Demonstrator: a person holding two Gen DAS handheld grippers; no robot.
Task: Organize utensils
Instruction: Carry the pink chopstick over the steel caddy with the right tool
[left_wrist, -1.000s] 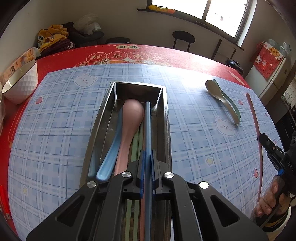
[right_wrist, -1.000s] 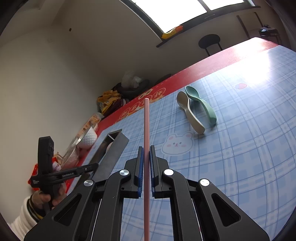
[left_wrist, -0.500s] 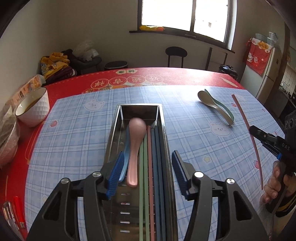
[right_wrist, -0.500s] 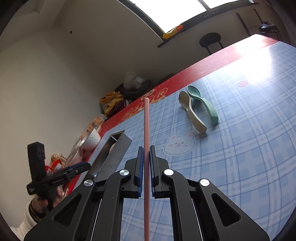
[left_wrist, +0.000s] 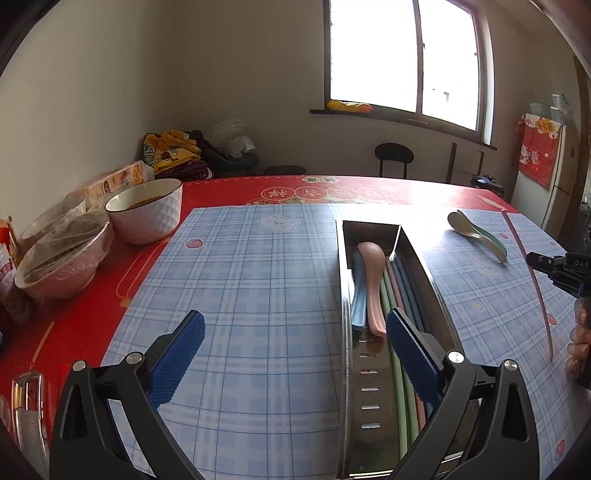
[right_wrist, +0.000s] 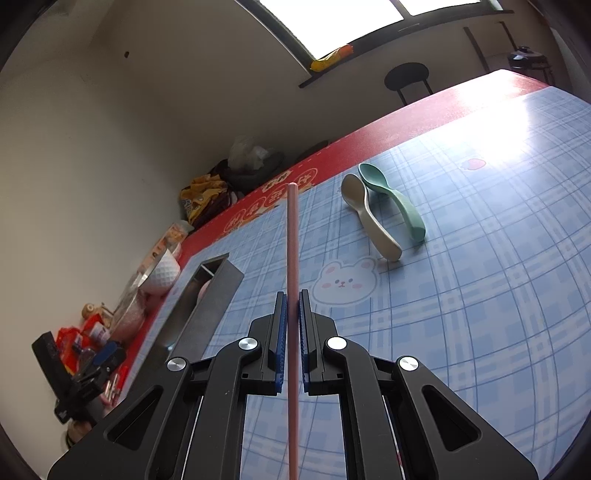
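Observation:
A long metal utensil tray lies on the blue checked mat, holding a pink spoon, a blue spoon and several chopsticks. My left gripper hangs to the left of the tray's near end, jaws opening wide with nothing between them. My right gripper is shut on a pink chopstick, held above the mat right of the tray. A cream spoon and a green spoon lie side by side further right.
Two bowls, one under plastic film, and food packets crowd the red tablecloth at the left. A glass piece sits at the near left edge. Chairs and a window stand beyond the table.
My left gripper let go of the blue chopstick into the tray, opened wide, pulled back and swung to the left. The right gripper kept holding the pink chopstick almost still.

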